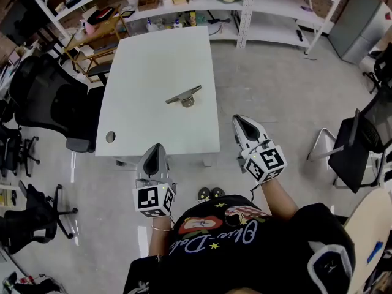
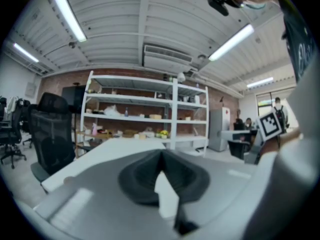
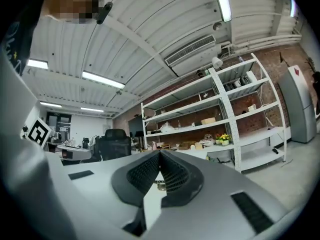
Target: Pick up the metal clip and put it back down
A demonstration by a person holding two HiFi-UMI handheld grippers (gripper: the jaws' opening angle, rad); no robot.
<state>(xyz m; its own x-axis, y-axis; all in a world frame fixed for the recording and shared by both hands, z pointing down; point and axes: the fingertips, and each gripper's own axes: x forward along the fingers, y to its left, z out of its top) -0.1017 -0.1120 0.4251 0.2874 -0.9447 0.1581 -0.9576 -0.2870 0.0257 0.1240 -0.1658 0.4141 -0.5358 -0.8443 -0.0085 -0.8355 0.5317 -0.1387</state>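
Note:
The metal clip (image 1: 184, 95), a long grey lever on a round base, lies on the white table (image 1: 153, 60) right of its middle. Both grippers hang near the table's front edge, well short of the clip. My left gripper (image 1: 157, 146) points at the front edge, its jaws shut with nothing between them, and its tips (image 2: 161, 153) meet in the left gripper view. My right gripper (image 1: 237, 119) is just off the table's front right corner, over the floor, also shut and empty (image 3: 160, 153). A small metal shape, probably the clip (image 3: 161, 183), shows below its tips.
A round cable hole (image 1: 110, 136) sits at the table's front left. Black office chairs (image 1: 49, 103) crowd the left side, and another chair (image 1: 361, 143) stands at the right. White shelving (image 1: 202, 5) with small items runs behind the table.

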